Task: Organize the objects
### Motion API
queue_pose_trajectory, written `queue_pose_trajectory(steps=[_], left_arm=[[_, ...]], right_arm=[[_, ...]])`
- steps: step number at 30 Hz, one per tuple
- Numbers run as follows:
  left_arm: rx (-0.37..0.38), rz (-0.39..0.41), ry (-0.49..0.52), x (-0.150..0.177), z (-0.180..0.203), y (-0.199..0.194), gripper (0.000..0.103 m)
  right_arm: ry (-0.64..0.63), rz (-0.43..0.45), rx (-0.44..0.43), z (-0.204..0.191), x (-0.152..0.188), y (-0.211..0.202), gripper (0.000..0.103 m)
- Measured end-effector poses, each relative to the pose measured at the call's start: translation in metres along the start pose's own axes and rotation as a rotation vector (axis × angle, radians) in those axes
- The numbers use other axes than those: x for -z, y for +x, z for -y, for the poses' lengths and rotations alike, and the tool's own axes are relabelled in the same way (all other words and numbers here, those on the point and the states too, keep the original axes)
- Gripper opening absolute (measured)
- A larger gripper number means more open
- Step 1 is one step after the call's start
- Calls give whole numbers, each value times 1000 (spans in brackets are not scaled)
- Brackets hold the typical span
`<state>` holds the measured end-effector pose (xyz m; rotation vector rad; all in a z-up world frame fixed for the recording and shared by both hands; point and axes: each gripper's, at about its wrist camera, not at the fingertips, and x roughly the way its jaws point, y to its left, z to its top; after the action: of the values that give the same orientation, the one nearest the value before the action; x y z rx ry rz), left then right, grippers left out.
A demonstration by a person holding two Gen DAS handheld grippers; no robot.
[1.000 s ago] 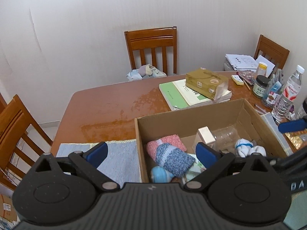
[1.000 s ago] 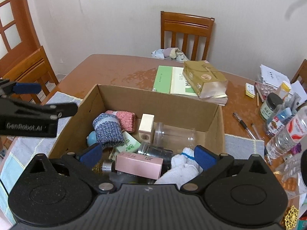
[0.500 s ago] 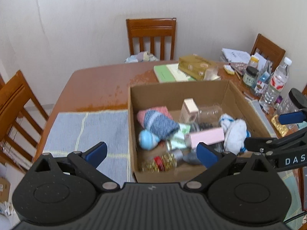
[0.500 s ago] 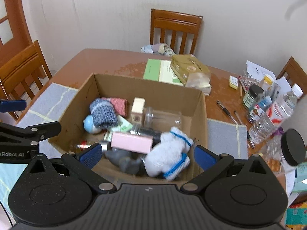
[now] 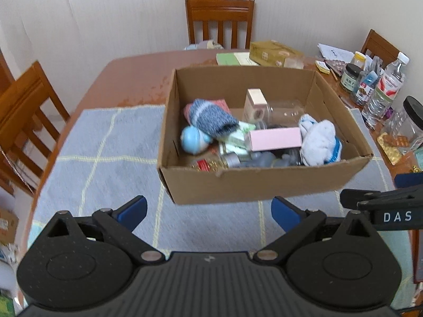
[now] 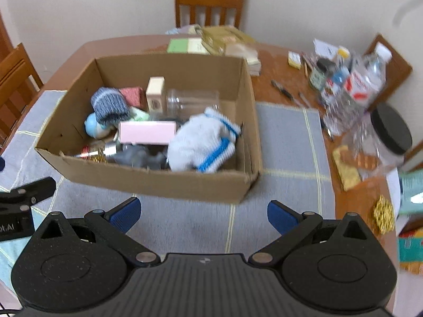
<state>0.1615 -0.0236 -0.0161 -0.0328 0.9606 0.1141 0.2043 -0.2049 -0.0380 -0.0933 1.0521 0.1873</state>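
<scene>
Holding both grippers above the near edge of the mat, you have the left gripper with its blue fingers spread wide and nothing between them; the right gripper is just as wide and just as empty.

Your box sits on the mat ahead of both, open at the top and full of mixed items. At its left lies a blue-grey sock over a pink one, with a blue ball just beside it. A pink carton lies flat across the middle, touching a white sock with blue stripes at the right. Behind them a small cream carton stands upright next to a clear jar on its side. Along the near wall you can see a small bottle with a silver cap and something grey, too blurred to name.

Beyond the box, a green book and a tan bag rest on the bare table. Bottles and a black-lidded jar crowd your right side.
</scene>
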Motion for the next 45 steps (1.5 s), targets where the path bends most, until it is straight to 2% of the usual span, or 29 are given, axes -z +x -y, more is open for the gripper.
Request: queue_pose_trajectory(steps=[4,16,45], left_arm=[[-8,-34,-6,3,1,-4,100],[-34,-29,-14,-4,0,-20,100],[-40,-27,-4,-9,3,-23,100]], right_arm=[[47,-13,-23,0,6,-8,103],[59,3,-27,-8,5,-31,103],[70,0,-34,-5,2,-35,103]])
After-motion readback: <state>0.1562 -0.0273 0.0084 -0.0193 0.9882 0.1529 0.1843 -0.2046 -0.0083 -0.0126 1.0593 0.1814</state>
